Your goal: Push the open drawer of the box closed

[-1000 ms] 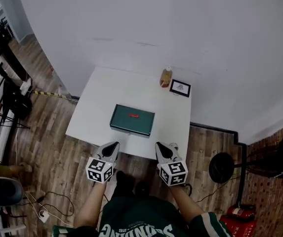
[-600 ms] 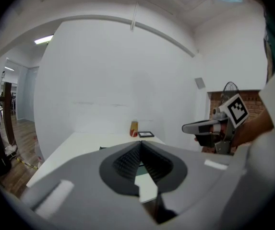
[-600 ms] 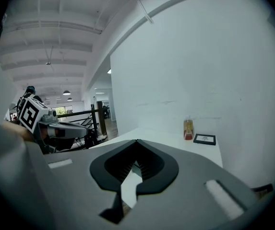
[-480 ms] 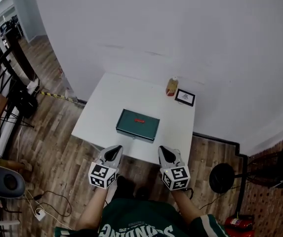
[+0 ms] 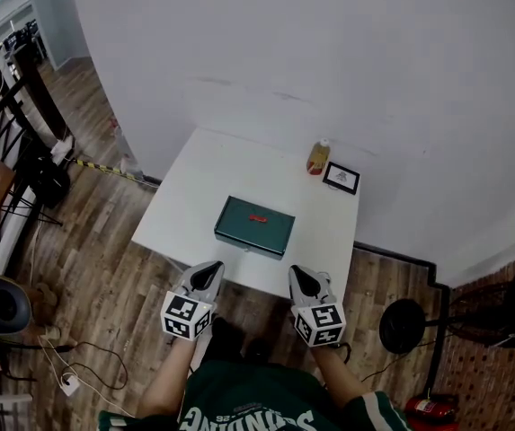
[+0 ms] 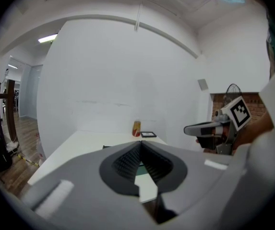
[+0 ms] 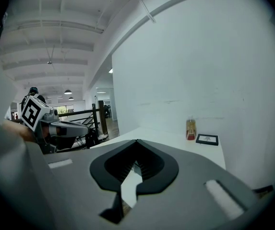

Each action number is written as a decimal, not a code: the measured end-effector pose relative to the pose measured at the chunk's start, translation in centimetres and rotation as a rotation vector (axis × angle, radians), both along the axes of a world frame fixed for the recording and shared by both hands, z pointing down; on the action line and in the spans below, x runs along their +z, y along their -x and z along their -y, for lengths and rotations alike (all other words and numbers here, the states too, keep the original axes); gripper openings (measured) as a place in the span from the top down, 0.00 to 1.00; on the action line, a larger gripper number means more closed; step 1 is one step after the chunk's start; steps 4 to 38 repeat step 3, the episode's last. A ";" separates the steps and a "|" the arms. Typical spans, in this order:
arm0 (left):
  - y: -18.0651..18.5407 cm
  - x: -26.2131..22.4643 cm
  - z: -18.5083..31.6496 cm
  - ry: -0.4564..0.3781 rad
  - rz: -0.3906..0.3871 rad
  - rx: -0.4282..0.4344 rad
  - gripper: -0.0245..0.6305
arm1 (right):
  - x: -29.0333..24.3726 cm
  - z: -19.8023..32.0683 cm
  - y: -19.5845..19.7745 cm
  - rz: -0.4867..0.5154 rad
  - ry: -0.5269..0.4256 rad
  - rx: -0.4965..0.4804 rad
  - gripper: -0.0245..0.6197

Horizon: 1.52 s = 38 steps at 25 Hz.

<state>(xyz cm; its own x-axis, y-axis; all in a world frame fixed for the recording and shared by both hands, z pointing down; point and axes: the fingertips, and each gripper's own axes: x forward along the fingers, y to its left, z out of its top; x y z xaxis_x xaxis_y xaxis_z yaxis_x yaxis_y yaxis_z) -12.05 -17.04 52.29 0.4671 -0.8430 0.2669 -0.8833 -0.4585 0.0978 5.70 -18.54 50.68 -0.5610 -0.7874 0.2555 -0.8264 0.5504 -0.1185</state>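
A dark green box [image 5: 255,225] with a small red mark on its lid lies flat in the middle of the white table [image 5: 199,182]. At this distance I cannot make out its drawer. Both grippers hover off the table's near edge, short of the box. My left gripper [image 5: 208,271] points at the box's left side, jaws shut and empty [image 6: 140,143]. My right gripper [image 5: 300,276] points at its right side, jaws also shut with nothing between them [image 7: 136,142]. Each gripper shows in the other's view: the right one [image 6: 205,128] and the left one [image 7: 66,127].
An amber bottle [image 5: 317,157] and a small black picture frame [image 5: 341,177] stand at the table's far right corner, against the white wall. A black fan base [image 5: 404,327] stands on the wooden floor to the right. Railings and chairs are at the left.
The head view has shifted a little, so the table and box sit slightly lower and further right in the frame. Both grippers stay shut near the table's front edge.
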 end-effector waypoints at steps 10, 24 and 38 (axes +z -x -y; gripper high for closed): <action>0.1 0.4 -0.1 0.011 -0.003 -0.001 0.88 | 0.1 -0.2 0.3 0.001 0.002 -0.004 0.96; 0.1 0.4 -0.1 0.011 -0.003 -0.001 0.88 | 0.1 -0.2 0.3 0.001 0.002 -0.004 0.96; 0.1 0.4 -0.1 0.011 -0.003 -0.001 0.88 | 0.1 -0.2 0.3 0.001 0.002 -0.004 0.96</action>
